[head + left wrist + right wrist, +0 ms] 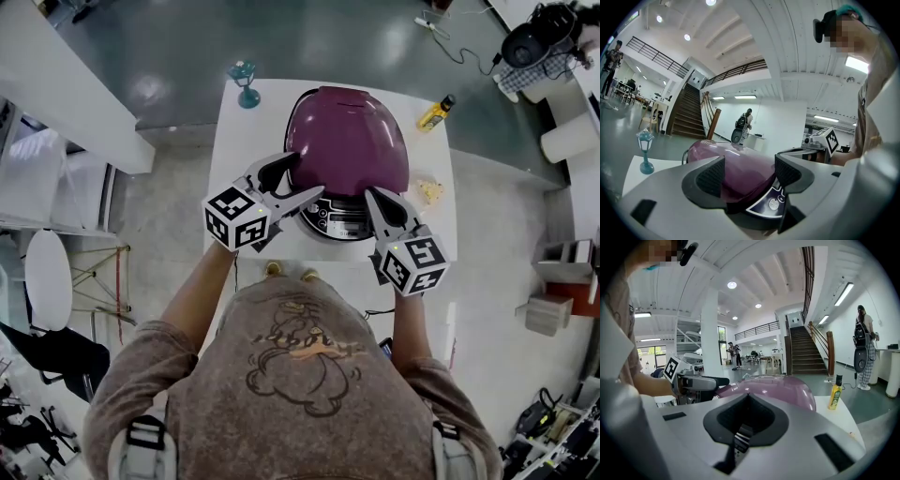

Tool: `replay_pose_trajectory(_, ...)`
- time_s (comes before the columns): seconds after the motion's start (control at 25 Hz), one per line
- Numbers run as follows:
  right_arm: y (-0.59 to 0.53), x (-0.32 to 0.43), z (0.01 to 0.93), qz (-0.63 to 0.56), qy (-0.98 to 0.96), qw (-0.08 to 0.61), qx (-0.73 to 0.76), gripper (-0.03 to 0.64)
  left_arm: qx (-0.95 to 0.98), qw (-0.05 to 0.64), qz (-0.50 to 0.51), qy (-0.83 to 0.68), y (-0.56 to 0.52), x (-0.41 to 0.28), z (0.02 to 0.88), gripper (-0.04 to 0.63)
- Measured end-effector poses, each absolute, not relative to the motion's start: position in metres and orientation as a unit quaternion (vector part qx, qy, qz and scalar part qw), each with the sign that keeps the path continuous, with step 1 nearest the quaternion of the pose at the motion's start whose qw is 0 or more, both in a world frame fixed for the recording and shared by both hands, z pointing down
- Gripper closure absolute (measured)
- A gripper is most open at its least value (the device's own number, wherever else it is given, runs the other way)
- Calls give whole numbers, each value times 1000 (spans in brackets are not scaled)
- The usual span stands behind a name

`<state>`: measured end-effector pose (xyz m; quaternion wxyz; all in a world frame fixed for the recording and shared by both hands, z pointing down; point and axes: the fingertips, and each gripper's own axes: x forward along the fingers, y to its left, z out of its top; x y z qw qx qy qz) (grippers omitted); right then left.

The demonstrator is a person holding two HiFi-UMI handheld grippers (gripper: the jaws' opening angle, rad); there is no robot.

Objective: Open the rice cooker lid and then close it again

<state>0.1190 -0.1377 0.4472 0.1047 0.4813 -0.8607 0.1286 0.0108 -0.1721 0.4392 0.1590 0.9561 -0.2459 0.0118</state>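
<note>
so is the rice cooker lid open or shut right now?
Looks shut: purple lid lies low over the control panel, not swung up, in all three views.

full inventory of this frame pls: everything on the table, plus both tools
rice cooker: 1, purple lid down, table centre
control panel: 1, dark, cooker's near side
table: 1, white, under all of it
lantern ornament: 1, teal, far left corner
bottle: 1, yellow with dark cap, far right corner
small lumpy item: 1, pale yellow, right of cooker; can't identify
left tool: 1, grey, jaws apart at lid's near left edge
right tool: 1, grey, jaws together at cooker's near right
</note>
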Motion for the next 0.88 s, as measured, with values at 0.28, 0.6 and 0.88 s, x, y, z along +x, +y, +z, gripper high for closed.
replay_pose_trajectory(0.28, -139, 118, 454, 131, -861, 119, 476, 612, 957, 159, 17, -241, -172, 10, 440, 253)
replay_pose_trajectory(0.6, -141, 117, 461, 131, -860, 131, 476, 612, 956, 165, 25, -242, -172, 9, 445, 253)
replay_pose_trajectory(0.88, -142, 116, 471, 135, -857, 160, 470, 612, 954, 171, 31, -243, -173, 10, 453, 253)
